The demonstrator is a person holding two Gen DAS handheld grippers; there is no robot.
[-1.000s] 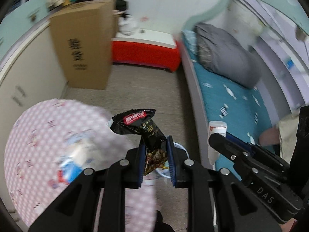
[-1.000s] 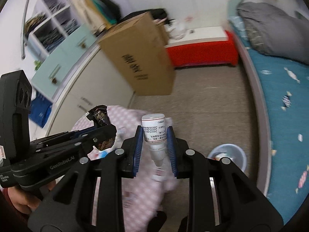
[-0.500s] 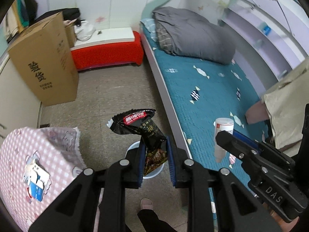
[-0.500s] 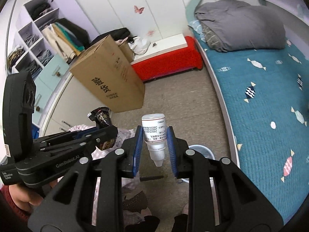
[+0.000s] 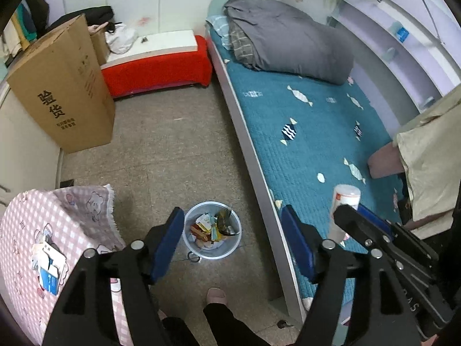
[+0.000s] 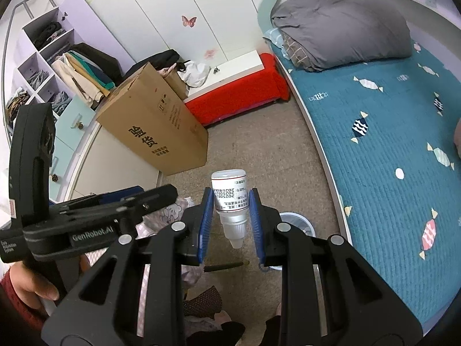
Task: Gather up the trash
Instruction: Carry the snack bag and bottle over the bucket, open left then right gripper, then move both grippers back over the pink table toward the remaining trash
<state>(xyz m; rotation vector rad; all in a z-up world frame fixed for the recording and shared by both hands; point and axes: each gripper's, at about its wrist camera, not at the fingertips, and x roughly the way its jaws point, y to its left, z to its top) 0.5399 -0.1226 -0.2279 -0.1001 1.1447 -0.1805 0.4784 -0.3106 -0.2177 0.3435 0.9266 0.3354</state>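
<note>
A home bedroom is shown by a bed [image 5: 317,132] with a folded grey quilt [image 5: 285,40], open wardrobe shelves [image 6: 57,66] of clothes, and butterfly-decorated cupboard doors [image 6: 184,23].

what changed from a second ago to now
The left tongs swung from the pink table over the trash bin and are opening, nothing between them; the black snack wrapper lies in the bin. The right tongs still clamp the white bottle.

The bin [image 5: 211,232] stands on the floor [image 5: 173,155] between the table [image 5: 37,248] on its left and the bed [image 5: 311,132] on its right, wrappers [image 5: 214,226] inside it. Behind it, a box [image 5: 62,86] stands left of a bench [image 5: 155,57].
</note>
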